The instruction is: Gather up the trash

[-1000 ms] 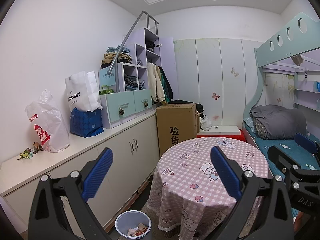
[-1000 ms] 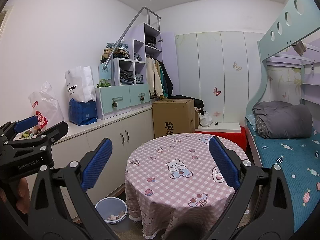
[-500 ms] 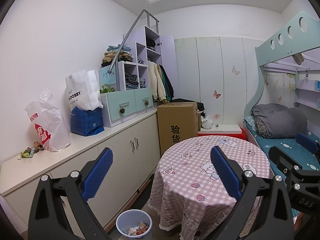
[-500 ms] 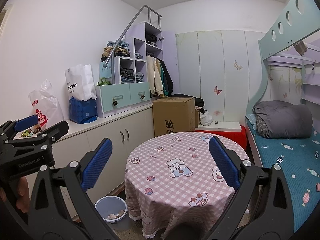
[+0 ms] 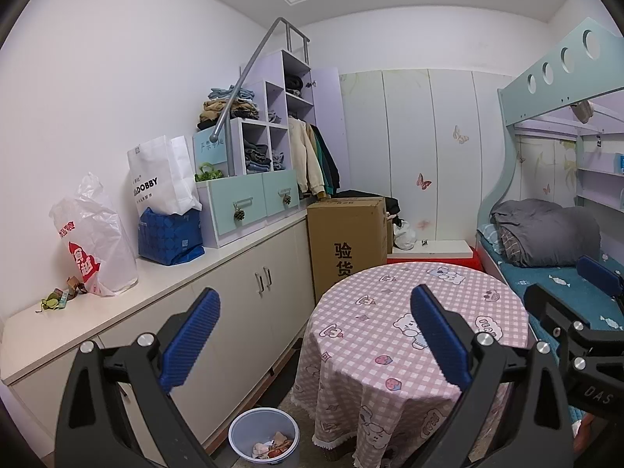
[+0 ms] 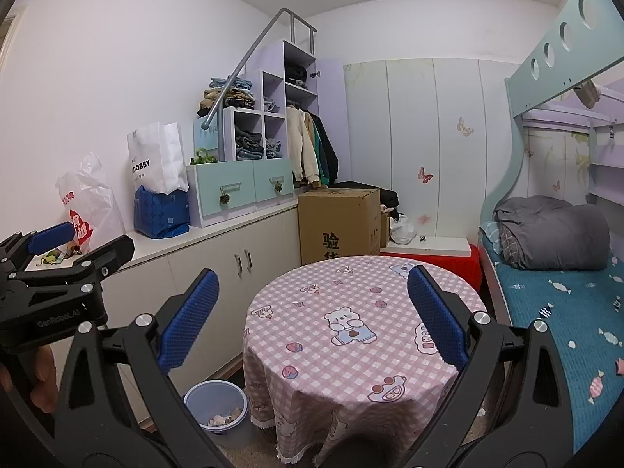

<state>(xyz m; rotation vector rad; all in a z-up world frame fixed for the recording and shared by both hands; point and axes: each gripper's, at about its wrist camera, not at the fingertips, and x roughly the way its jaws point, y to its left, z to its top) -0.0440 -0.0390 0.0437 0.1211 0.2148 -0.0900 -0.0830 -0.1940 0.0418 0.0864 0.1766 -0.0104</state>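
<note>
"DOBBY" is printed on the white paper bag (image 5: 162,179). The characters "验货" are printed on the cardboard box (image 5: 347,241). "GenRobot.AI" is marked on the left gripper (image 6: 74,251), and "DAS" on the right gripper (image 5: 573,288).

Pink checked tablecloth (image 5: 394,312), blue bin (image 5: 249,425)
</note>
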